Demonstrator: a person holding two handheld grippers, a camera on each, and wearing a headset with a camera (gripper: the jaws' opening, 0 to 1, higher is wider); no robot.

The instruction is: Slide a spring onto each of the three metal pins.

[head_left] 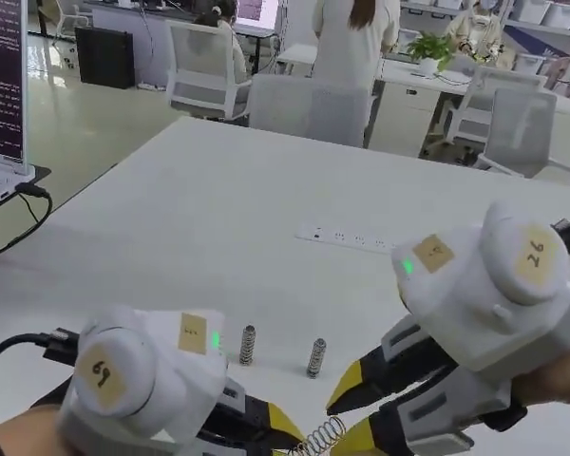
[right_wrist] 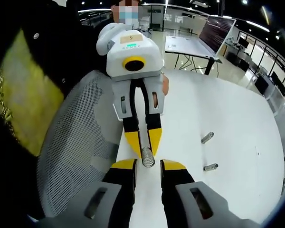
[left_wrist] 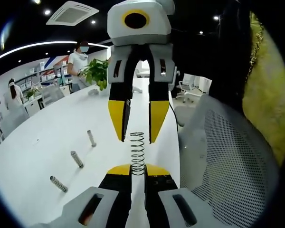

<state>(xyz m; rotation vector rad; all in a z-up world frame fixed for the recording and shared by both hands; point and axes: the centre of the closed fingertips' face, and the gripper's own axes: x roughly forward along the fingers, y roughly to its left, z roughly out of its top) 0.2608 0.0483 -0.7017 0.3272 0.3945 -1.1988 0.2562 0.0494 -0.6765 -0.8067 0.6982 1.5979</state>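
The left gripper (left_wrist: 137, 170) is clamping the near end of a loose spring (left_wrist: 137, 152), its 2 yellow-tipped jaws drawn in almost together on the coils. The spring is sticking straight out beyond those jaws, and in the head view it is hanging just above the near edge of the white workbench (head_left: 218, 218), between the 2 grippers. The right gripper (right_wrist: 148, 165) is facing the left one tip to tip. Its jaws are standing open, 1 on each side of the spring's free end, with a clear gap either side, so they are gripping nothing. In the right gripper view the spring is appearing end-on as a ring just in front of that gripper's own jaw tips. 3 metal pins (left_wrist: 77, 159) are standing in a row on the workbench, well apart from the held spring and off to the left in the left gripper view. All 3 are showing a ribbed, coil-like surface, and whether these are springs already seated cannot be told. A white power strip (head_left: 347, 237) is lying farther back on the workbench.
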